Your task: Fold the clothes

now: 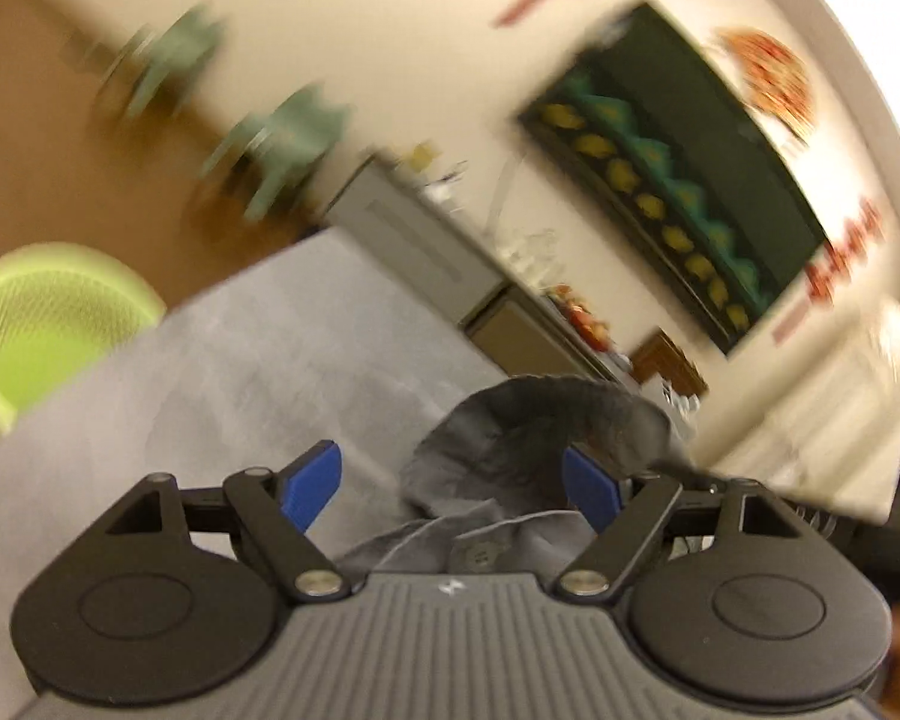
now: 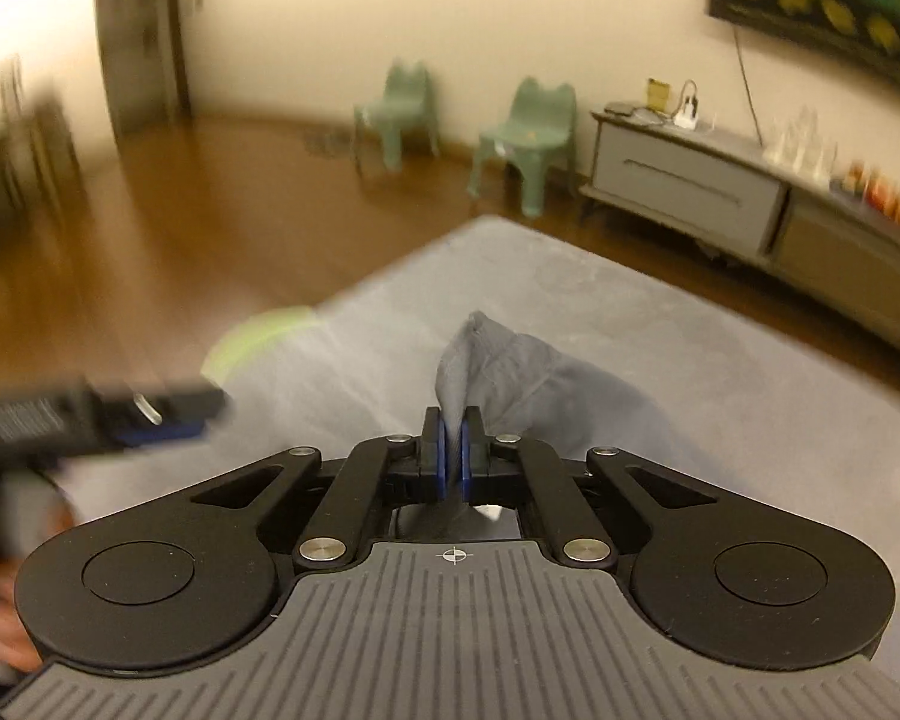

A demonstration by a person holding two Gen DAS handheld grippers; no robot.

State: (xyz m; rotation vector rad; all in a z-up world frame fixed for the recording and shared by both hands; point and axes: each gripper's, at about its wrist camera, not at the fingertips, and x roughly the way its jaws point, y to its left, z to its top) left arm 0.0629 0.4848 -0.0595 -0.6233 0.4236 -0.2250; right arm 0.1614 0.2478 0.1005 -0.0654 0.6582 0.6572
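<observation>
Right gripper clamped on a bunched fold of the grey garment, cloth standing up past the blue pads toward 12 o'clock and trailing off toward 3 o'clock over the grey mat. Left gripper spread wide, blue pads apart, nothing pinched; a crumpled part of the garment lying between and beyond them, just beside the right-hand pad. Seen blurred from the right wrist at 9 o'clock: left gripper low over the mat. Green basket at 10 o'clock off the mat's edge. Two green chairs against the wall at 12 o'clock, grey cabinet at 2 o'clock.
</observation>
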